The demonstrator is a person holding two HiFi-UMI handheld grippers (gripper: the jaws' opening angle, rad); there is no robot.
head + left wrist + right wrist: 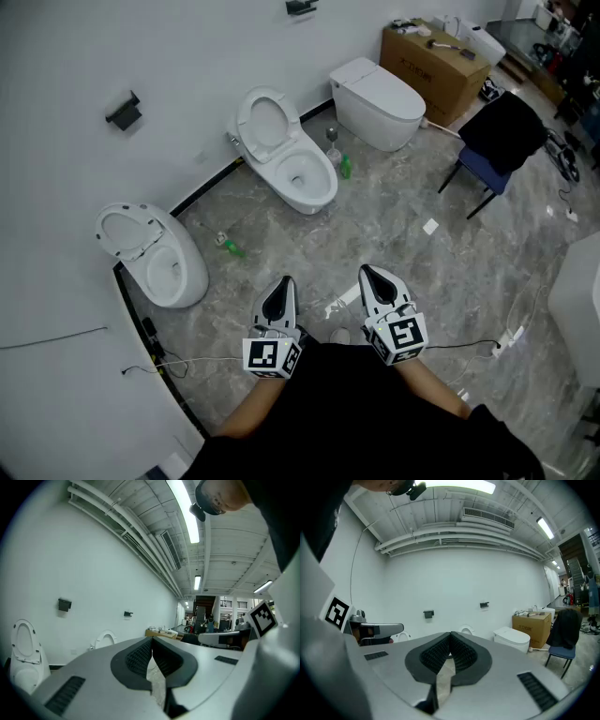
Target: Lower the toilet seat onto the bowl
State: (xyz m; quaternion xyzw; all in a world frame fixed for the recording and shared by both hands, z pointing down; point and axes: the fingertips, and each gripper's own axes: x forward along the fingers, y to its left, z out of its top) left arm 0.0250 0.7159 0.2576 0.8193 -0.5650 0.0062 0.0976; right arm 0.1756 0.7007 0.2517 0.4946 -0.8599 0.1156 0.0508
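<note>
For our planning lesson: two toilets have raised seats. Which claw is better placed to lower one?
Probably left: the left claw sits nearer the left toilet's raised seat and the middle toilet's seat; the right claw lies farther right. Both shut, empty.

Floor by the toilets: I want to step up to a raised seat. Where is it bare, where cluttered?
Bare floor stretches from the middle toilet to the chair. Crowded: a green bottle lies between the left toilet and the middle one, more bottles stand between the middle and the closed toilet, and cables run along the wall.
</note>
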